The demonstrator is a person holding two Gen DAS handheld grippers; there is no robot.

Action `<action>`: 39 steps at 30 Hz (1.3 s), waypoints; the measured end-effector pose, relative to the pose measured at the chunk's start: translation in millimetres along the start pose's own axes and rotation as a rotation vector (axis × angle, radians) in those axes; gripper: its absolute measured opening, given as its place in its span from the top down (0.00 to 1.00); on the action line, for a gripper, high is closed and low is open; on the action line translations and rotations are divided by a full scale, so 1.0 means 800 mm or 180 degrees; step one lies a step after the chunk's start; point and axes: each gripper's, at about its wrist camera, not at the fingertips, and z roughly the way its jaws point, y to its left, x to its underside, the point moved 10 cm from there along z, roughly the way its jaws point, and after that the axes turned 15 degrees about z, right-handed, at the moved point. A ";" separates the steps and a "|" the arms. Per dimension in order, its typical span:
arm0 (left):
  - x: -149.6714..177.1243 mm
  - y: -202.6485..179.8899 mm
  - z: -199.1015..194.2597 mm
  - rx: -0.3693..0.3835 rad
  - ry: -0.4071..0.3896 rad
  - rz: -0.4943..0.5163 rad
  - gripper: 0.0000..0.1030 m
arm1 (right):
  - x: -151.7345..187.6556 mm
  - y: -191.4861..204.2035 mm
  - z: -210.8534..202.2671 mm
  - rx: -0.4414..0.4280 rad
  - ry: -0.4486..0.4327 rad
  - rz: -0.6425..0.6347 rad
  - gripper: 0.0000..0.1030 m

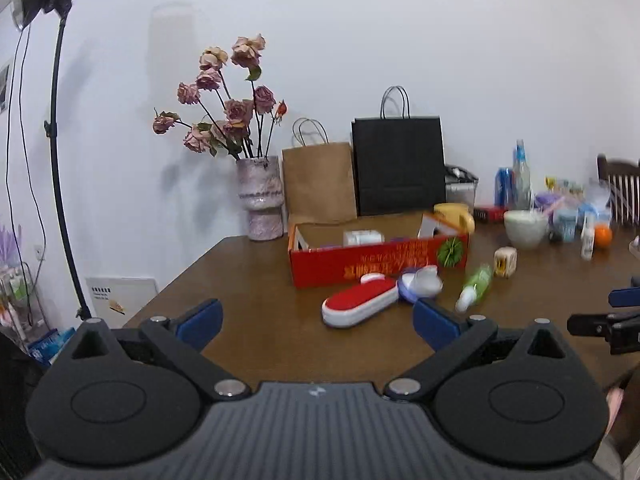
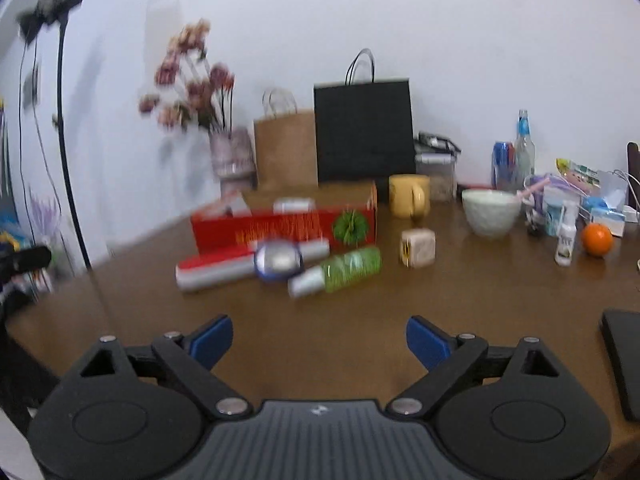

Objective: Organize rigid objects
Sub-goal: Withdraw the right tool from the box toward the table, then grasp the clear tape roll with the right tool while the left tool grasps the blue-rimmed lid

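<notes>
A red cardboard box [image 1: 376, 262] [image 2: 280, 230] stands open on the brown table, with a white block [image 1: 362, 237] inside. In front of it lie a red and white oblong case [image 1: 358, 300] [image 2: 224, 266], a round blue-rimmed object [image 1: 420, 282] [image 2: 278, 260], a green bottle [image 1: 476, 286] [image 2: 340, 270] on its side and a small beige cube [image 1: 505, 262] [image 2: 417, 247]. My left gripper [image 1: 318, 322] is open and empty, short of the case. My right gripper [image 2: 319, 340] is open and empty, well short of the bottle; it also shows at the right edge of the left wrist view [image 1: 612, 312].
Behind the box stand a vase of dried roses [image 1: 262, 196], a brown bag [image 1: 318, 182] and a black bag [image 1: 398, 164]. A yellow mug [image 2: 410, 194], a white bowl [image 2: 490, 212], an orange [image 2: 597, 239], bottles and packets crowd the right. A dark flat object [image 2: 624, 360] lies near right; a light stand [image 1: 60, 160] is left.
</notes>
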 end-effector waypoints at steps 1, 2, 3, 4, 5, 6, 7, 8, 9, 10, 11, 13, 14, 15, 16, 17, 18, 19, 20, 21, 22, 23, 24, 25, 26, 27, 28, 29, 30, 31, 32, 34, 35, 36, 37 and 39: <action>0.000 0.000 0.001 -0.0041 0.0005 0.0023 0.00 | 0.006 0.002 0.001 -0.0031 0.0044 0.0007 0.09; -0.001 0.000 0.003 -0.0061 0.0013 0.0020 0.00 | 0.011 0.004 0.001 -0.0058 0.0064 0.0012 0.09; -0.002 0.001 0.005 -0.0060 0.0019 -0.0008 0.00 | 0.011 0.006 0.002 -0.0072 0.0069 0.0011 0.09; -0.004 0.001 0.008 -0.0037 0.0024 -0.0047 0.00 | 0.011 0.008 0.002 -0.0092 0.0064 0.0002 0.09; -0.003 0.000 0.010 -0.0021 0.0035 -0.0068 0.00 | 0.010 0.009 0.001 -0.0102 0.0050 -0.0005 0.09; -0.003 -0.002 0.012 -0.0017 0.0047 -0.0073 0.00 | 0.009 0.009 0.002 -0.0099 0.0046 -0.0006 0.09; -0.003 -0.004 0.015 -0.0014 0.0056 -0.0056 0.00 | 0.008 0.008 0.003 -0.0093 0.0043 -0.0004 0.09; -0.001 -0.007 0.017 -0.0004 0.0067 -0.0036 0.00 | 0.007 0.006 0.004 -0.0092 0.0035 0.0003 0.09; 0.001 -0.011 0.019 0.0015 0.0085 -0.0011 0.00 | 0.007 0.004 0.005 -0.0083 0.0031 0.0014 0.09; 0.003 -0.014 0.024 0.0045 0.0106 0.0006 0.00 | 0.007 0.002 0.007 -0.0073 0.0038 0.0026 0.09; 0.007 -0.020 0.026 0.0088 0.0130 0.0028 0.00 | 0.006 0.001 0.011 -0.0066 0.0050 0.0038 0.10; 0.013 -0.032 0.036 0.0184 0.0186 0.0123 0.00 | 0.008 -0.002 0.021 -0.0066 0.0114 0.0060 0.12; 0.016 -0.037 0.041 0.0192 0.0210 0.0153 0.00 | 0.008 -0.002 0.026 -0.0079 0.0145 0.0059 0.14; 0.018 -0.041 0.046 0.0195 0.0236 0.0166 0.00 | 0.008 -0.001 0.031 -0.0095 0.0172 0.0048 0.15; 0.020 -0.044 0.052 0.0210 0.0266 0.0161 0.00 | 0.007 0.000 0.036 -0.0115 0.0197 0.0036 0.16; 0.022 -0.045 0.058 0.0218 0.0293 0.0147 0.00 | 0.005 0.002 0.042 -0.0136 0.0218 0.0024 0.17; 0.023 -0.046 0.065 0.0216 0.0325 0.0129 0.00 | 0.001 0.003 0.048 -0.0154 0.0225 0.0009 0.17; 0.024 -0.046 0.073 0.0207 0.0361 0.0115 0.00 | -0.003 0.005 0.054 -0.0176 0.0229 -0.0012 0.17; 0.023 -0.045 0.081 0.0201 0.0382 0.0111 0.00 | -0.009 0.008 0.062 -0.0210 0.0227 -0.0033 0.19; 0.022 -0.046 0.089 0.0201 0.0384 0.0117 0.00 | -0.016 0.011 0.070 -0.0249 0.0224 -0.0043 0.20; 0.020 -0.048 0.099 0.0219 0.0362 0.0152 0.00 | -0.025 0.014 0.080 -0.0303 0.0222 -0.0046 0.21; 0.017 -0.052 0.108 0.0246 0.0342 0.0198 0.00 | -0.033 0.018 0.090 -0.0348 0.0221 -0.0051 0.23; 0.014 -0.055 0.118 0.0269 0.0331 0.0243 0.00 | -0.042 0.022 0.103 -0.0391 0.0216 -0.0069 0.25; 0.011 -0.060 0.131 0.0300 0.0325 0.0305 0.00 | -0.049 0.025 0.116 -0.0422 0.0224 -0.0093 0.27; 0.008 -0.065 0.143 0.0318 0.0331 0.0359 0.00 | -0.057 0.028 0.130 -0.0438 0.0245 -0.0119 0.27; 0.004 -0.069 0.156 0.0346 0.0316 0.0417 0.00 | -0.063 0.032 0.143 -0.0448 0.0256 -0.0144 0.27; 0.000 -0.073 0.168 0.0383 0.0282 0.0459 0.00 | -0.069 0.036 0.157 -0.0465 0.0264 -0.0175 0.27; -0.004 -0.077 0.180 0.0408 0.0268 0.0501 0.00 | -0.075 0.039 0.173 -0.0475 0.0296 -0.0199 0.27; -0.007 -0.081 0.193 0.0437 0.0254 0.0543 0.00 | -0.080 0.040 0.189 -0.0480 0.0330 -0.0202 0.27; -0.010 -0.086 0.208 0.0485 0.0245 0.0584 0.00 | -0.086 0.042 0.208 -0.0490 0.0370 -0.0179 0.29; -0.011 -0.092 0.223 0.0543 0.0273 0.0648 0.00 | -0.089 0.042 0.225 -0.0491 0.0427 -0.0157 0.34; -0.009 -0.108 0.248 0.0747 0.0304 0.0797 0.00 | -0.094 0.046 0.257 -0.0520 0.0536 -0.0098 0.40; -0.007 -0.114 0.257 0.0771 0.0329 0.0888 0.00 | -0.094 0.049 0.269 -0.0554 0.0579 -0.0087 0.40; -0.006 -0.117 0.263 0.0760 0.0325 0.0952 0.00 | -0.094 0.052 0.279 -0.0570 0.0620 -0.0095 0.40; -0.004 -0.120 0.269 0.0779 0.0303 0.0990 0.00 | -0.092 0.055 0.288 -0.0557 0.0644 -0.0127 0.40; 0.001 -0.126 0.277 0.0855 0.0330 0.0999 0.00 | -0.085 0.057 0.301 -0.0512 0.0691 -0.0188 0.40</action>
